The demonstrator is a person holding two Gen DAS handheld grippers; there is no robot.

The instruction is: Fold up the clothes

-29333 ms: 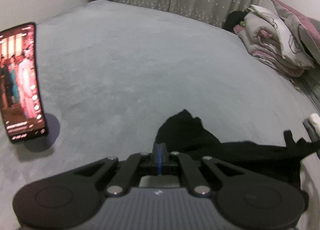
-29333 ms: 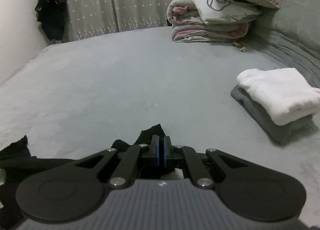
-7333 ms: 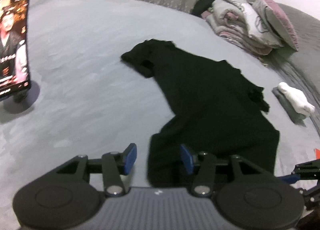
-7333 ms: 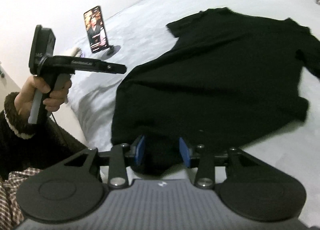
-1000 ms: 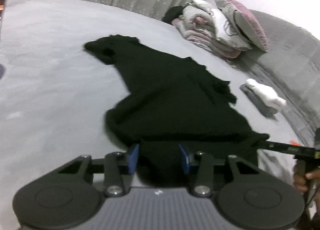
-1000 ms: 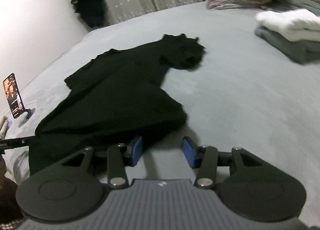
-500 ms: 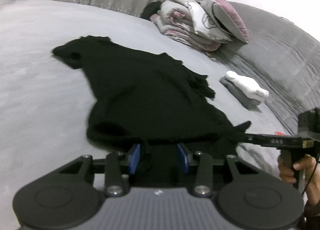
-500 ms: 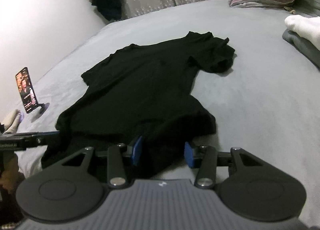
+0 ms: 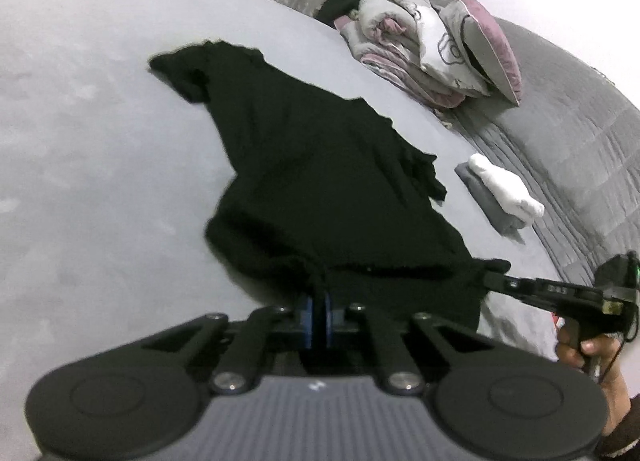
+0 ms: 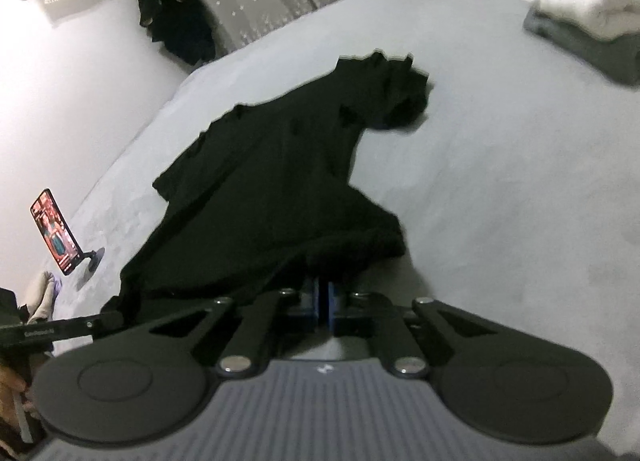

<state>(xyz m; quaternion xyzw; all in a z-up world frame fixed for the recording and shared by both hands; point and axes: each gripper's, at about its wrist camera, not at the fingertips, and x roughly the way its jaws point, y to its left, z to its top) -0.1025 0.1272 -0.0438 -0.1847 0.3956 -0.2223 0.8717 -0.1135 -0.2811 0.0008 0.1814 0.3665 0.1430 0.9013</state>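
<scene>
A black T-shirt (image 9: 320,165) lies spread on the grey bed (image 9: 88,165), its sleeves at the far end and its hem nearest me. My left gripper (image 9: 317,303) is shut on the hem's left corner. My right gripper (image 10: 323,297) is shut on the hem's right corner, and the same T-shirt (image 10: 272,181) stretches away from it. The hem is lifted and bunched between the two grippers. In the left wrist view the right gripper (image 9: 494,275) enters from the right, held by a hand (image 9: 588,349).
A folded white and grey stack (image 9: 500,193) lies right of the shirt. Bedding and pillows (image 9: 432,49) are piled at the far end. A phone on a stand (image 10: 56,233) stands at the bed's left edge. Dark clothing (image 10: 176,13) hangs by the curtain.
Both grippers were open around the hem half a second ago and have closed on it. The hem is now pulled up and bunched.
</scene>
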